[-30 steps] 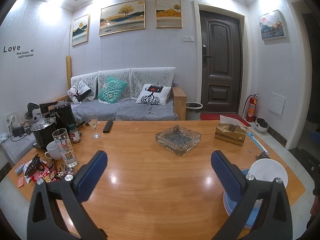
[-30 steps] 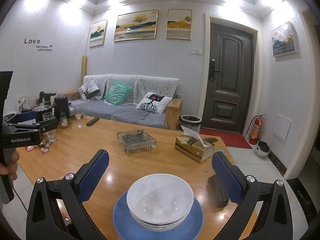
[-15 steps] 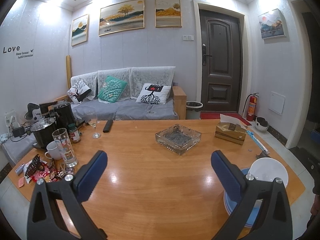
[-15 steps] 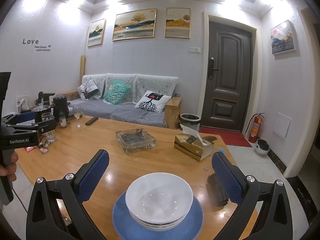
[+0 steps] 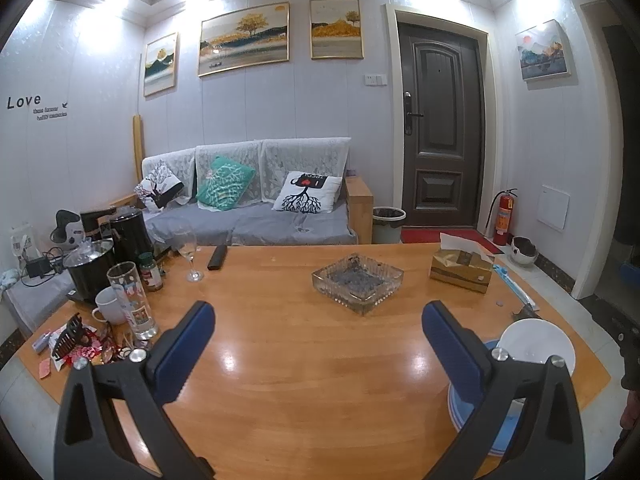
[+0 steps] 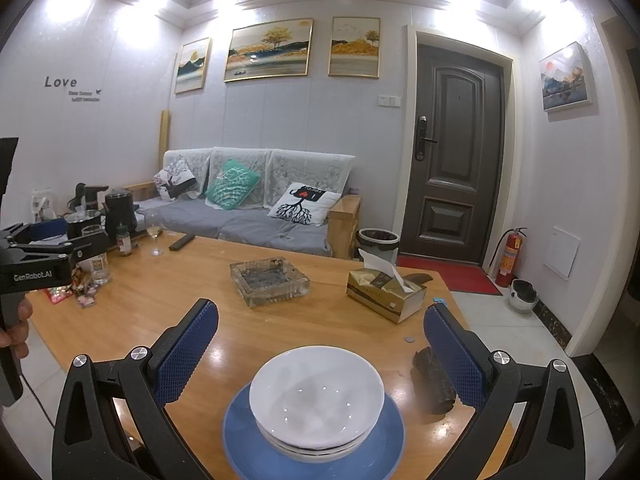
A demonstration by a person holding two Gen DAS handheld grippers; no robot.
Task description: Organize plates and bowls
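A white bowl [image 6: 317,392], stacked on another white bowl, sits on a blue plate [image 6: 248,436] near the table's front edge. My right gripper [image 6: 320,344] is open and empty, just above and behind the bowls, its fingers to either side. In the left wrist view the same bowl [image 5: 536,340] and blue plate [image 5: 508,424] lie at the lower right, partly hidden by my right finger. My left gripper [image 5: 318,340] is open and empty above bare table, well left of the stack. It also shows in the right wrist view [image 6: 44,256].
A glass ashtray [image 5: 357,282] and a tissue box [image 5: 460,270] stand mid-table. Glasses, a mug, a jar, kettles and wrappers crowd the left end [image 5: 120,292]. A dark object [image 6: 434,380] lies right of the plate. A sofa [image 5: 248,216] stands beyond the wooden table [image 5: 300,360].
Both cameras have tilted or moved slightly, so the room sits lower in both views. The bowls and plate have not moved, and both grippers stay open.
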